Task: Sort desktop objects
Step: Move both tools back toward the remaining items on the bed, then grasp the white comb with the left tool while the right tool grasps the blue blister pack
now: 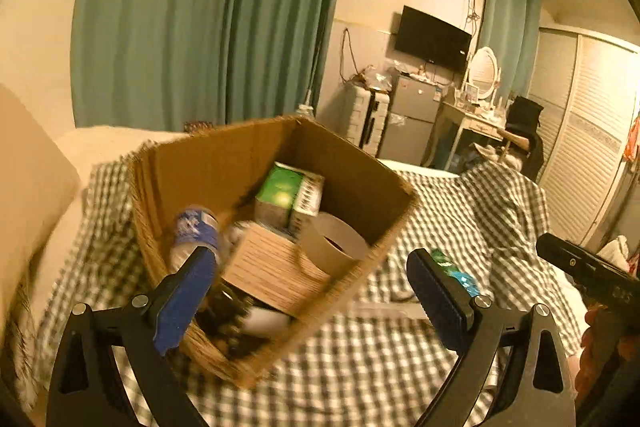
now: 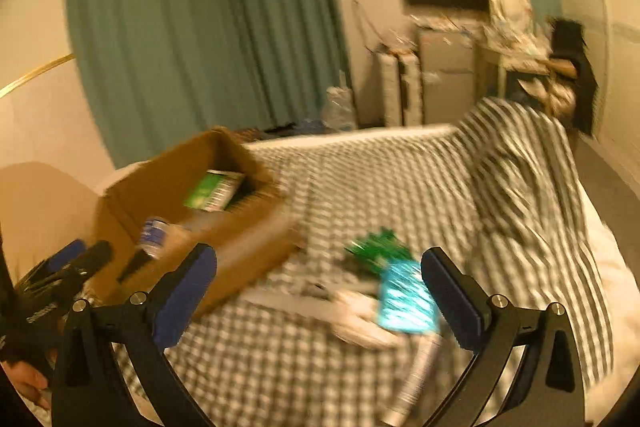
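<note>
Cardboard box (image 1: pixel 256 227) just ahead of left hand-held gripper (image 1: pixel 316 287), already collecting sorted items. Both wide open, empty. Green-blue packets (image 2: pixel 396 279) between right hand-held gripper (image 2: pixel 320 291) fingers, likely next.

Both wrist views face across bed, sharing cardboard box (image 1: pixel 224 163) (image 2: pixel 168 187)

A bed (image 2: pixel 400 179) covered with a green-and-white checked cloth (image 1: pixel 460 211) carries everything. On it sit an open cardboard box (image 1: pixel 224 163), a green packet (image 2: pixel 374 247) touching a shiny blue packet (image 2: pixel 406 301), and some blurred white items (image 2: pixel 360 323) beside them.
</note>
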